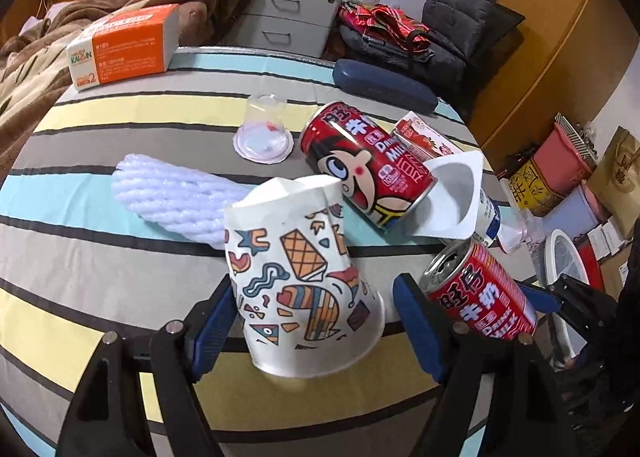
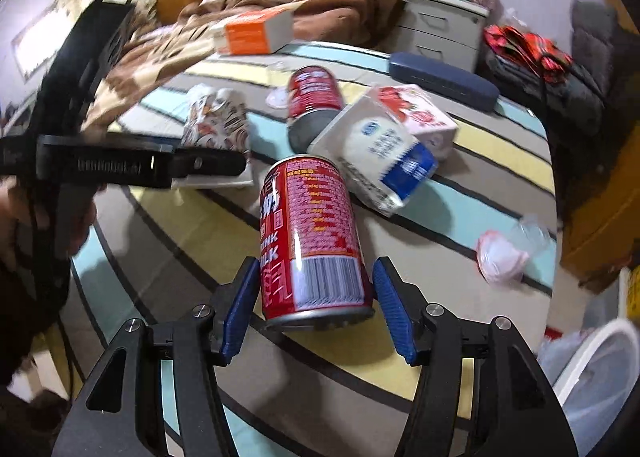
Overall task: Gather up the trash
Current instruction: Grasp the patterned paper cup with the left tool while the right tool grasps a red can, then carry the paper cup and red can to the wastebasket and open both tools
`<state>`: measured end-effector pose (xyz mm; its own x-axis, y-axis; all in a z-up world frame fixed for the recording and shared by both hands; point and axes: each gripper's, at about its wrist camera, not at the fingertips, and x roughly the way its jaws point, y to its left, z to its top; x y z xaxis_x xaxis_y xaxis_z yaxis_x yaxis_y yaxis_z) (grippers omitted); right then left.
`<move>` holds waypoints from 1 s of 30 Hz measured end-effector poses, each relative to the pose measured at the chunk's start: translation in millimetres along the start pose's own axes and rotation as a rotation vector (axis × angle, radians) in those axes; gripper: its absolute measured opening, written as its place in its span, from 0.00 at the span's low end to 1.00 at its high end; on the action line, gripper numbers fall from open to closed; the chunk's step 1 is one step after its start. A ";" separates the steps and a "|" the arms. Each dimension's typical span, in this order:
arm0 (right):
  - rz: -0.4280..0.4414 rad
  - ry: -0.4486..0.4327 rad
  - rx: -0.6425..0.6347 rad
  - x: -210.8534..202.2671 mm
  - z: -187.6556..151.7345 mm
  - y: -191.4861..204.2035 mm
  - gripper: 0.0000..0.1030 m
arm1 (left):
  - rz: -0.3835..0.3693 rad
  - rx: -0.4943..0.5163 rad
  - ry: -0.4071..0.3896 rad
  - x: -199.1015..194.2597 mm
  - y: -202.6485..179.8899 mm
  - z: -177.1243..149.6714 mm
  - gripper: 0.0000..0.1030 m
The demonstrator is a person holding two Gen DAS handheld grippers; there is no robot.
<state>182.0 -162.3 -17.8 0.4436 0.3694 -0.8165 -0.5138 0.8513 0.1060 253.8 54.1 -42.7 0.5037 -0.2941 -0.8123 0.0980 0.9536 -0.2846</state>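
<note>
With the patterned paper cup (image 1: 304,281) between the left gripper's (image 1: 312,321) part-open jaws and a near red can (image 2: 312,241) between the right gripper's (image 2: 316,301), both on the striped counter (image 1: 100,257), grasping is underway; closing, then lifting, comes next.

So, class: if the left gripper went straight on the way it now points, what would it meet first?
The left gripper would probably first meet the patterned paper cup, which already sits between its open jaws. Beyond it lie the white foam sleeve and a red can, though depth is hard to judge.
</note>
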 end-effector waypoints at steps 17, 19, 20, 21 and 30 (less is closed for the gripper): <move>0.021 -0.111 0.167 -15.4 -22.2 -9.5 0.55 | 0.008 0.035 -0.055 -19.3 -22.0 -17.4 0.67; 0.022 -0.125 0.182 -19.6 -24.9 -9.9 0.55 | 0.012 0.043 -0.057 -21.0 -25.2 -21.3 0.67; 0.023 -0.134 0.188 -22.0 -26.5 -9.4 0.55 | 0.006 0.042 -0.060 -22.8 -26.5 -23.7 0.67; 0.023 -0.141 0.195 -23.8 -28.3 -9.2 0.55 | -0.004 0.045 -0.059 -23.9 -28.0 -25.5 0.67; 0.013 -0.180 0.271 -36.0 -45.9 -11.7 0.55 | -0.047 0.077 -0.055 -33.1 -42.6 -46.0 0.67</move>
<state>138.4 -202.6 -15.7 0.5735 0.4200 -0.7034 -0.3166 0.9055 0.2826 193.5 20.3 -27.1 0.5435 -0.3370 -0.7688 0.1878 0.9415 -0.2800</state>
